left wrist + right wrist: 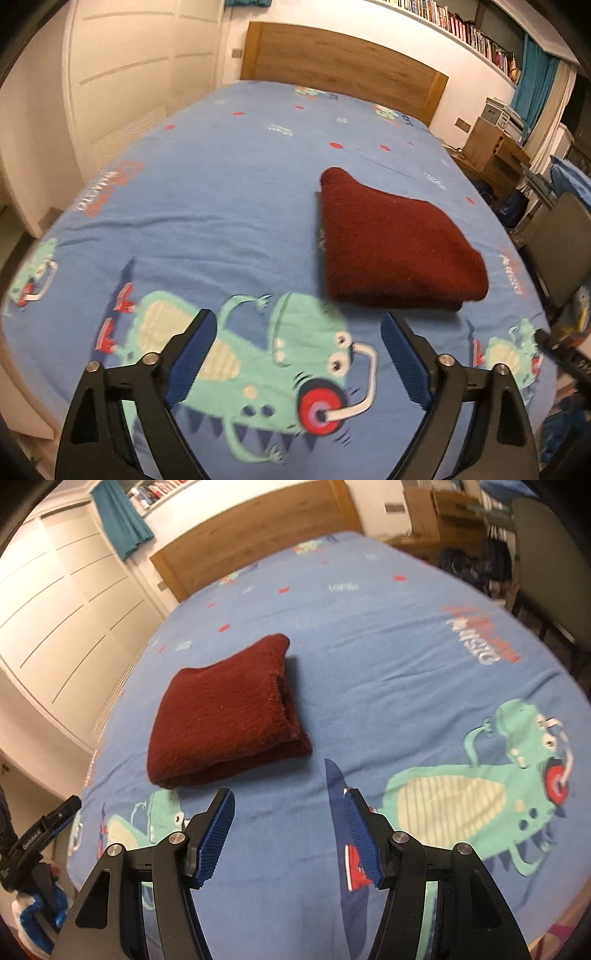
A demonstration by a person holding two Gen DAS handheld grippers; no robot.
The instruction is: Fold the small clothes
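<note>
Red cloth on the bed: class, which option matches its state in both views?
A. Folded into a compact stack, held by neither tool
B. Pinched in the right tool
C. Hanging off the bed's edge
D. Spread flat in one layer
A: the red cloth lies folded in layers on the bed, and the left tool and right tool are both open and apart from it.

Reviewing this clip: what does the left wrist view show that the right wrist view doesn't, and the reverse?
Only the left wrist view: the left gripper head-on, open and empty, and the folded dark red garment's closed, smooth side.

Only the right wrist view: the right gripper, open and empty, the garment's layered open edge along its right side, and the left gripper seen from outside at the left edge.

Both: the garment lying folded on the blue dinosaur-print bedspread, untouched, with the wooden headboard behind.
</note>
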